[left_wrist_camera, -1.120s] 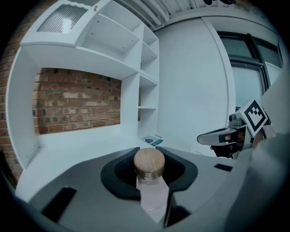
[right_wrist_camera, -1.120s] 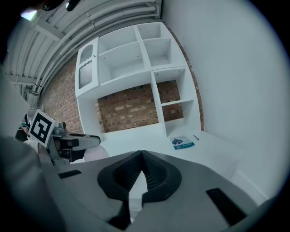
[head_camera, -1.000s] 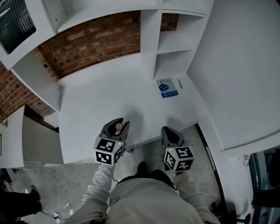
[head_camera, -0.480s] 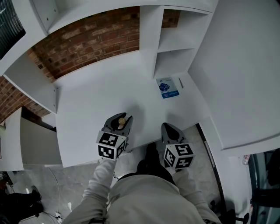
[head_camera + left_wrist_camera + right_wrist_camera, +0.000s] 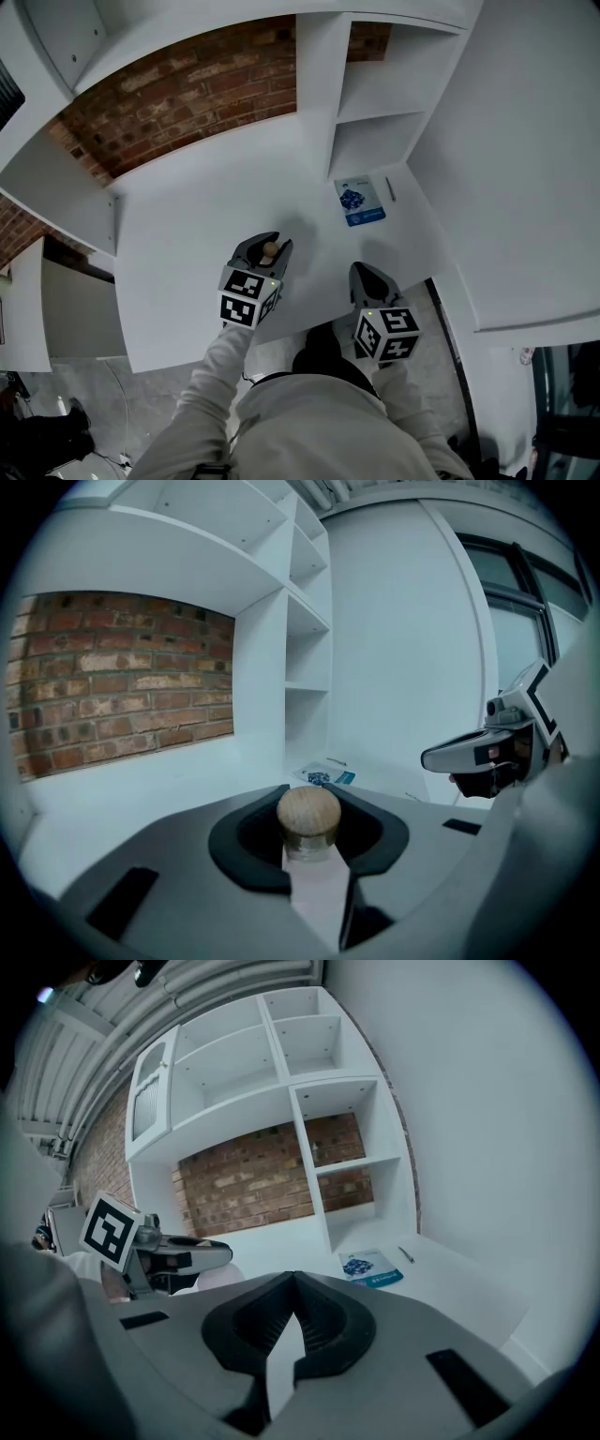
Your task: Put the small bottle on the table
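Left tongs (image 5: pixel 265 255) are squeezed on the small bottle (image 5: pixel 308 817), and the right tongs (image 5: pixel 295 1288) are pinched together with nothing in them (they sit near the front edge). Under the bottle lies the big white counter (image 5: pixel 187 234). The bottle stands straight up, cork on top. Its bottom is hidden, so I cannot tell if it touches the counter

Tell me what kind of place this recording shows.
Likely a home office or study alcove: a white table built in under open white shelves, a bare brick wall behind it, and a leaflet lying on the tabletop.
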### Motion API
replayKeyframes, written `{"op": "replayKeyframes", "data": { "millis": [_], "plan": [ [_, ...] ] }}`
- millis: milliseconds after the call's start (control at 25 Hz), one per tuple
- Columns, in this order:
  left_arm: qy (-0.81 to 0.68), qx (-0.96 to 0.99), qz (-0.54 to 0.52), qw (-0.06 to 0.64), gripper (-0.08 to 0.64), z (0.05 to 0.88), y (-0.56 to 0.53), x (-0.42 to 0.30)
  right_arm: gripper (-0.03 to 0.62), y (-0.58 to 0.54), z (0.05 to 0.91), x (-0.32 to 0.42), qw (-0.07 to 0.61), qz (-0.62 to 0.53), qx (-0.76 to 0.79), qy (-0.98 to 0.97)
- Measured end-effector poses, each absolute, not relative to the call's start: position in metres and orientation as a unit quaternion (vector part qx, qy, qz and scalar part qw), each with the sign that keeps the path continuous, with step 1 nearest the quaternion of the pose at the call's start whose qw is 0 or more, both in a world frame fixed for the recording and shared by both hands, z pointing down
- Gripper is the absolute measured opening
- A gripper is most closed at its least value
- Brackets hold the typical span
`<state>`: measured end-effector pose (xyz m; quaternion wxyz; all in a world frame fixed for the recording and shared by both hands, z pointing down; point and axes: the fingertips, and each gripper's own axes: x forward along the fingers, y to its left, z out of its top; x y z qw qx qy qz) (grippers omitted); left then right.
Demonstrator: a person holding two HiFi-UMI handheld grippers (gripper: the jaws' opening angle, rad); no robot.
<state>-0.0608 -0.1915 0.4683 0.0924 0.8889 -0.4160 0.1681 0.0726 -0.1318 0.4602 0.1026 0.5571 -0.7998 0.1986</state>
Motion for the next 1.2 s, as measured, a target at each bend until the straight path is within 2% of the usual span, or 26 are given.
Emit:
{"op": "replayKeyframes", "data": {
  "millis": [1200],
  "plan": [
    [-0.436, 0.874, 0.19, 0.095, 0.12, 0.51, -0.368, -0.009, 0.028, -0.227, 0.476, 0.095, 0.125, 0.209, 0.532, -0.811]
  ]
}}
